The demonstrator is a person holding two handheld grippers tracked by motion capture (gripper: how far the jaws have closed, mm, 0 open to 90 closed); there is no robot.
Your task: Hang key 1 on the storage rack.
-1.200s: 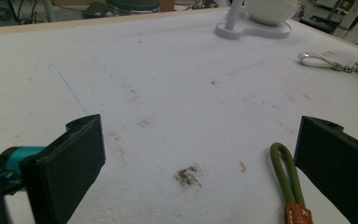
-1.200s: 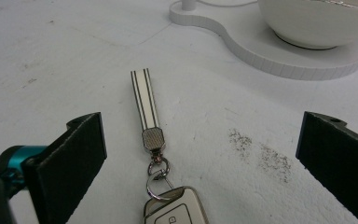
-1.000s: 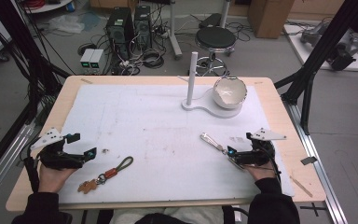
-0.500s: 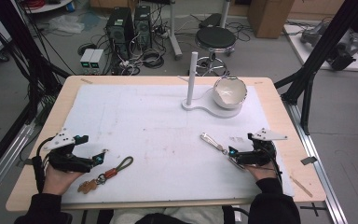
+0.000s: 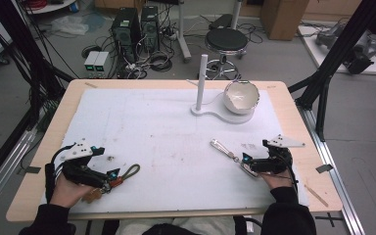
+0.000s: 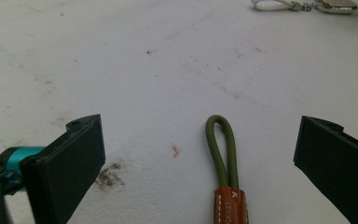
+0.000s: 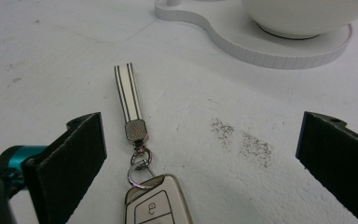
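1. Two key rings lie on the white table mat [image 5: 166,137], one by each gripper.
2. Writing: the brown leather tab [image 6: 230,205] on the left key ring carries small stamped letters, too small to read. The white car key [image 7: 156,205] shows lock symbols on its buttons, no words.
3. Left key ring: its green cord loop [image 6: 223,149] lies flat near the front left of the mat, long axis running away from the left gripper [image 5: 111,175], loop end pointing outward toward the mat's middle. In the high view it slants up and to the right.
4. Left gripper: jaws stand wide apart, low over the mat, with the cord loop between them, nearer the right jaw and touching neither.
5. Right key ring: the striped white strap [image 7: 127,95] points away from the right gripper [image 5: 245,159], toward the white stand [image 5: 220,110] holding a bowl [image 5: 241,95]; a metal ring [image 7: 139,175] joins strap to car key.
6. Right gripper: jaws wide apart, car key between them, closer to the left jaw, untouched.
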